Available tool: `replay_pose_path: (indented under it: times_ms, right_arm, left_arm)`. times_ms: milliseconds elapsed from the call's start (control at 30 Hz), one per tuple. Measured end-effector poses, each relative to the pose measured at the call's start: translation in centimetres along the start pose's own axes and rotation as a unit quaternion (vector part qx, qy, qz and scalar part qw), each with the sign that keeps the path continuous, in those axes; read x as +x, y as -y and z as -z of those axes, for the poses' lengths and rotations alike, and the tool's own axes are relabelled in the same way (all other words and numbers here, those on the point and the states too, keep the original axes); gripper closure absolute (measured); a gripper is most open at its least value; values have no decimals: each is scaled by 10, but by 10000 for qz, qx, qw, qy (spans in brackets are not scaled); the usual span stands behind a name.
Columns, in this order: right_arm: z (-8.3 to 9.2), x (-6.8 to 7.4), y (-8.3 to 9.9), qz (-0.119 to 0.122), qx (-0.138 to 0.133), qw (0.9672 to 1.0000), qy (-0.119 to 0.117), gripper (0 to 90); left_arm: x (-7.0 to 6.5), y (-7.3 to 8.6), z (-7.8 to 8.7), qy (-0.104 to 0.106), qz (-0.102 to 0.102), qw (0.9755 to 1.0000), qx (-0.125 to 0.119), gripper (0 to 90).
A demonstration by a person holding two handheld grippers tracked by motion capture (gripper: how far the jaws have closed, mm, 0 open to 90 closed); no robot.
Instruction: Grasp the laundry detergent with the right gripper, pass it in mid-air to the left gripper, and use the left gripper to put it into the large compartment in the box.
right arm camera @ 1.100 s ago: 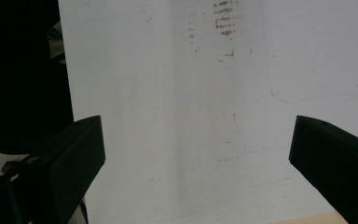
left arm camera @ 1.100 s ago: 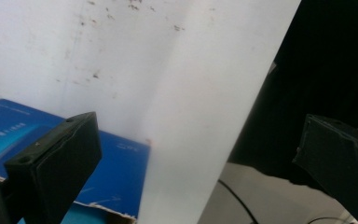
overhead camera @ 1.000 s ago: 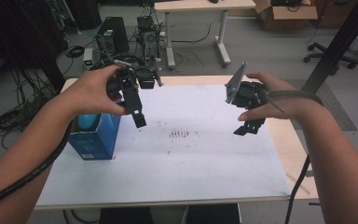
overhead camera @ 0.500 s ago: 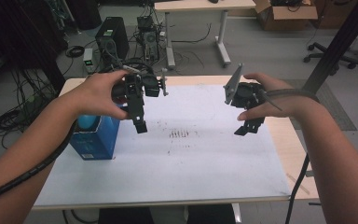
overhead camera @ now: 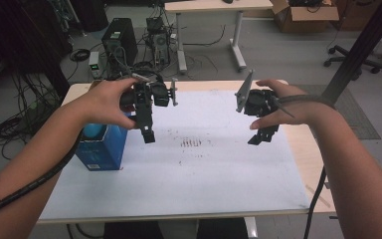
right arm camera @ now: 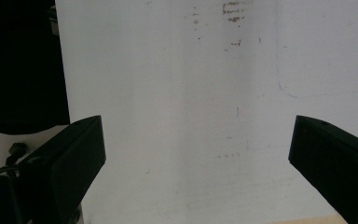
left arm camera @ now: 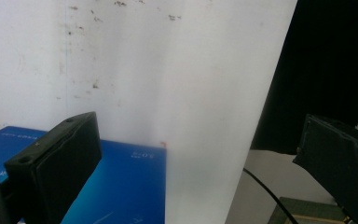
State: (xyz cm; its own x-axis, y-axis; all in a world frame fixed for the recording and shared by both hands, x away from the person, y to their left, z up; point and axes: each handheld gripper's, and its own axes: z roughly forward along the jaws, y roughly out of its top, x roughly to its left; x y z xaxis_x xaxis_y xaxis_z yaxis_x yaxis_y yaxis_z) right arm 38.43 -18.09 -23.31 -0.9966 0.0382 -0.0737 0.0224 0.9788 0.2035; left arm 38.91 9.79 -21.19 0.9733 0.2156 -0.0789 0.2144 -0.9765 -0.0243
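In the high view my left gripper [overhead camera: 148, 134] hangs over the left-middle of the white mat [overhead camera: 204, 169], its jaws pointing down, just right of a blue box [overhead camera: 102, 149]. My right gripper [overhead camera: 262, 136] hovers over the mat's right side, near the bare wooden edge. In the left gripper view the left gripper [left arm camera: 196, 154] is open with nothing between its jaws, and the blue box [left arm camera: 126, 186] lies below them beside the mat [left arm camera: 168, 70]. In the right gripper view the right gripper [right arm camera: 196, 149] is wide open over bare mat [right arm camera: 182, 93].
A teal rounded thing [overhead camera: 92, 131] shows at the top of the blue box. Brown stains [overhead camera: 191, 143] mark the mat's middle. Beyond the table's far edge are computer towers [overhead camera: 119, 42], floor cables, another table [overhead camera: 214, 7] and an office chair [overhead camera: 358, 55]. A black pole [overhead camera: 360, 50] rises at the right.
The left gripper has drifted a little to the right and nearer, away from the box's top. The right gripper has hardly moved. Both stay open.
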Motion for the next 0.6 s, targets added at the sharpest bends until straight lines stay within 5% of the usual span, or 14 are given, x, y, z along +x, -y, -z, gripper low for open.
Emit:
replay_pose_path:
  times_ms: [600]
  right_arm:
    - [3,0,-1,-37,-27,10000,42,38]
  left_arm:
    - [-1,5,6,-105,95,9998,-123,2]
